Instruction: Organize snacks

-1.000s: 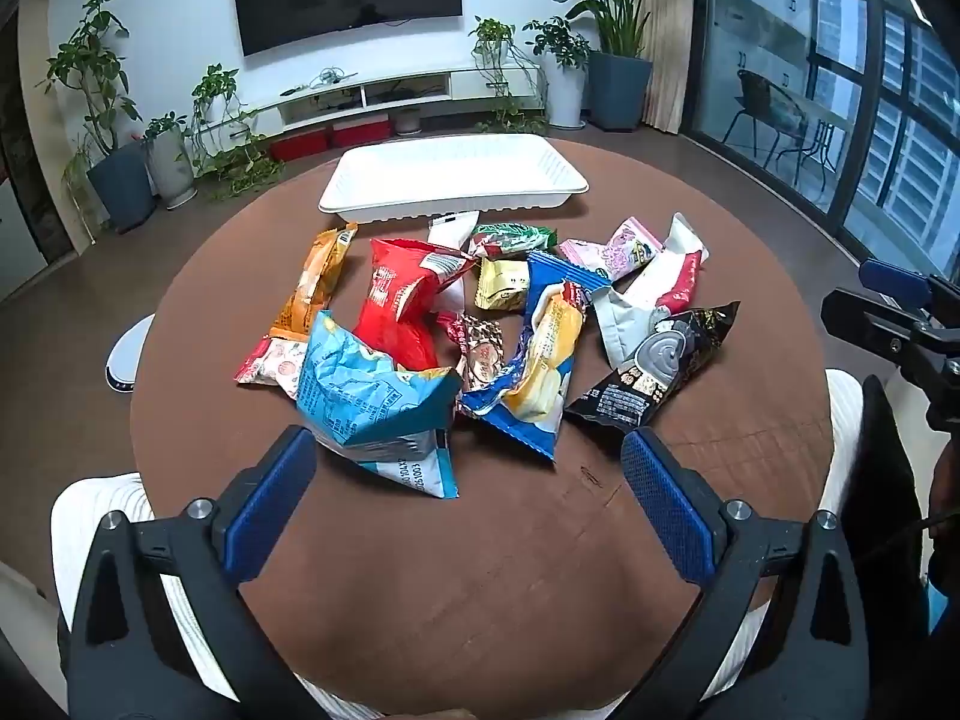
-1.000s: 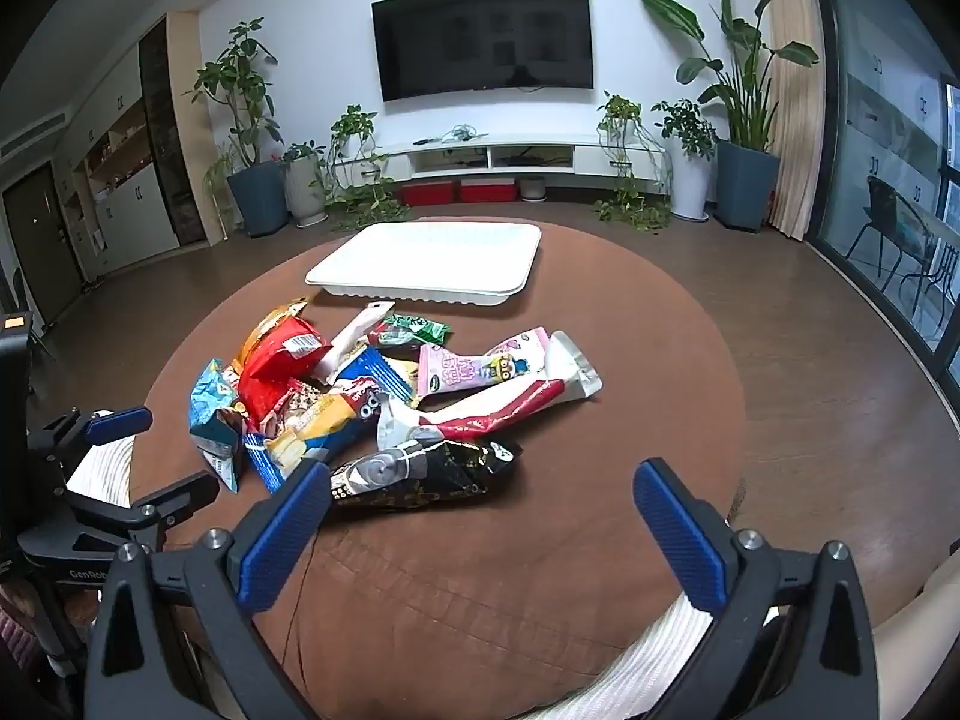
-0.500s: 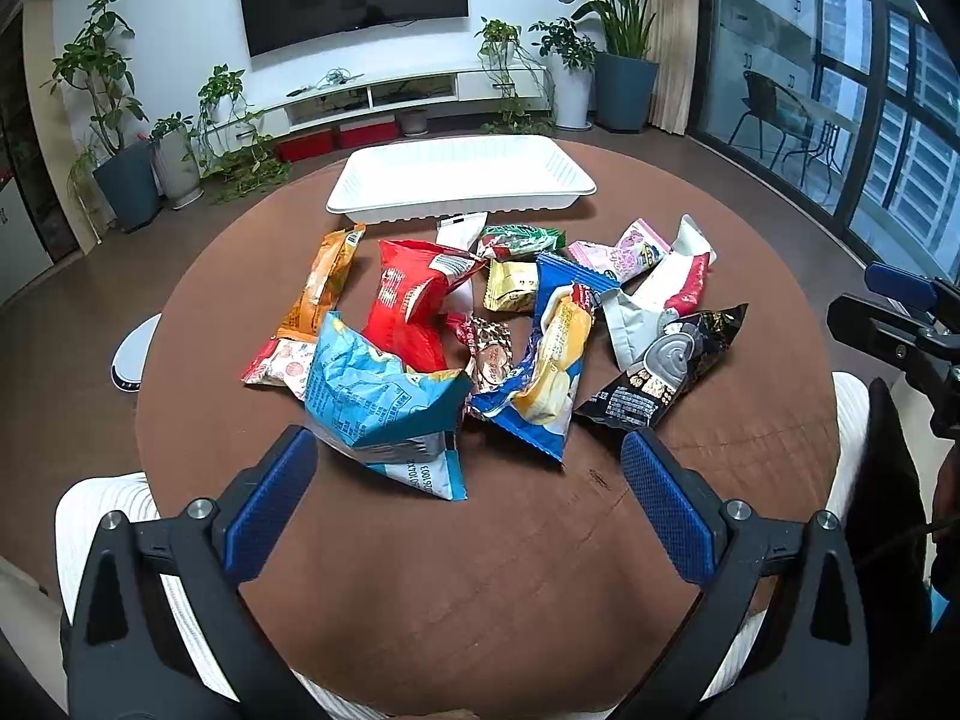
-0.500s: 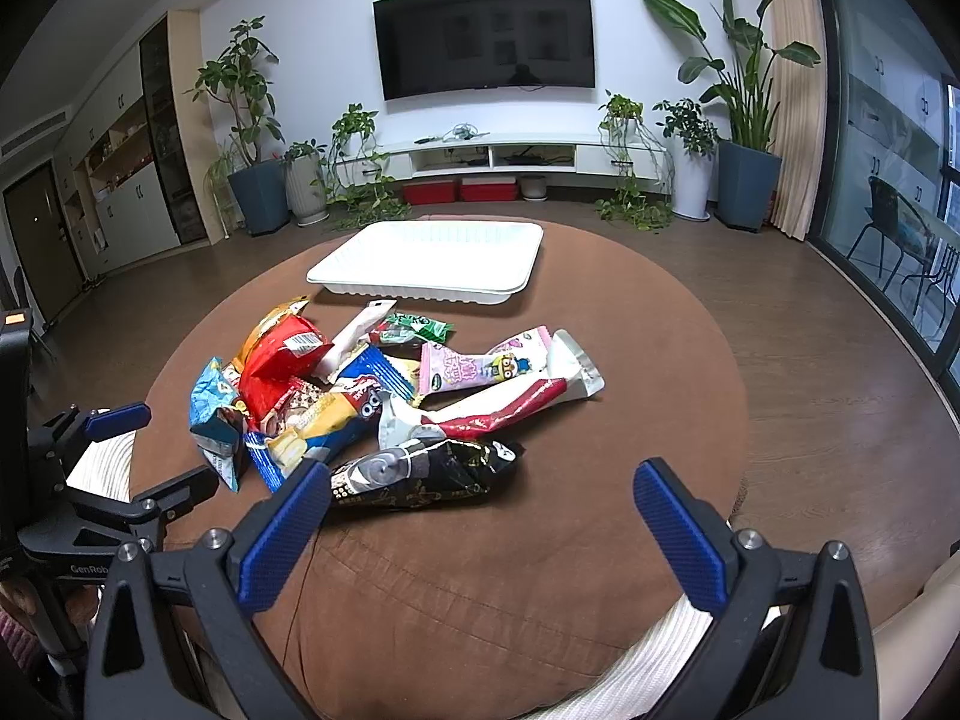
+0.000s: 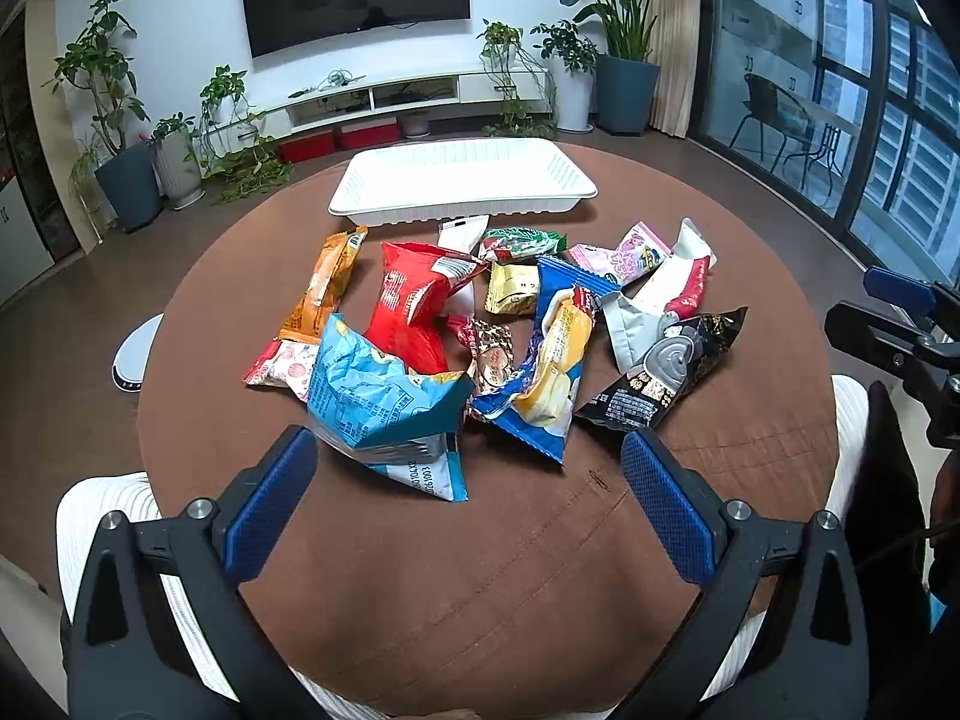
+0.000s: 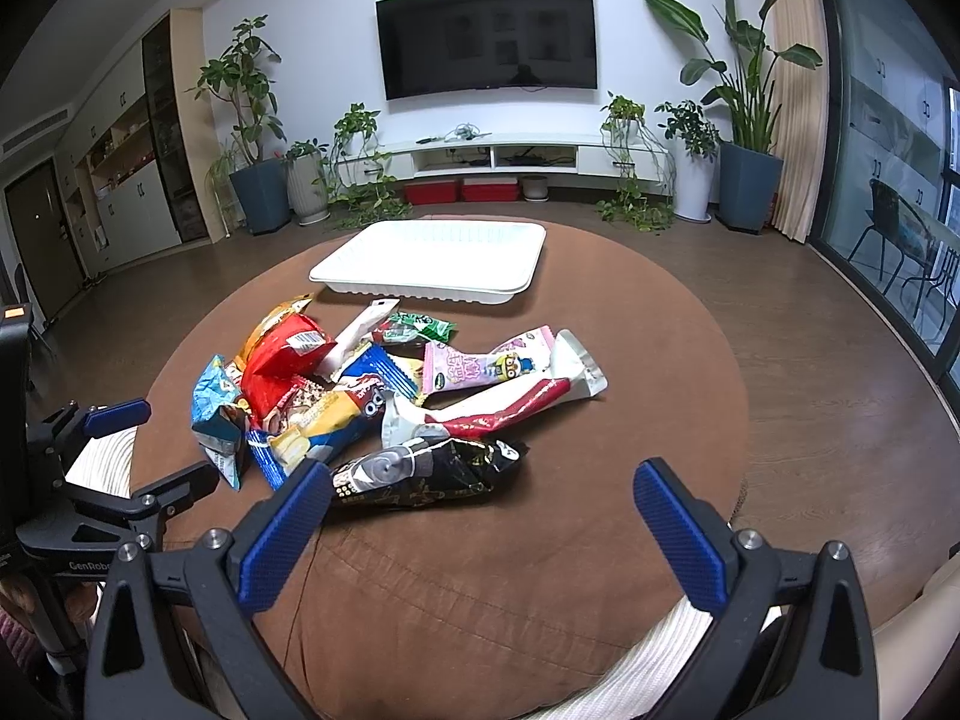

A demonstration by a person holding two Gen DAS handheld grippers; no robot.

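Snacks [image 5: 480,336] all sit loose by the empty white tray [image 5: 462,180], so with left gripper [image 5: 468,504] and right gripper [image 6: 474,525] both spread wide and holding nothing, we reckon grabbing the light blue chip bag [image 5: 384,414] comes next.

Both the left gripper [image 5: 468,492] and right gripper [image 6: 477,516] have black frames, silver screws and blue textured jaws.

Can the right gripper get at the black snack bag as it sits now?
Probably yes. The right gripper is open and empty, and the black snack bag lies at the near edge of the pile, just ahead of its left finger. Nothing lies on top of it; only the red-and-white packet borders its far side.
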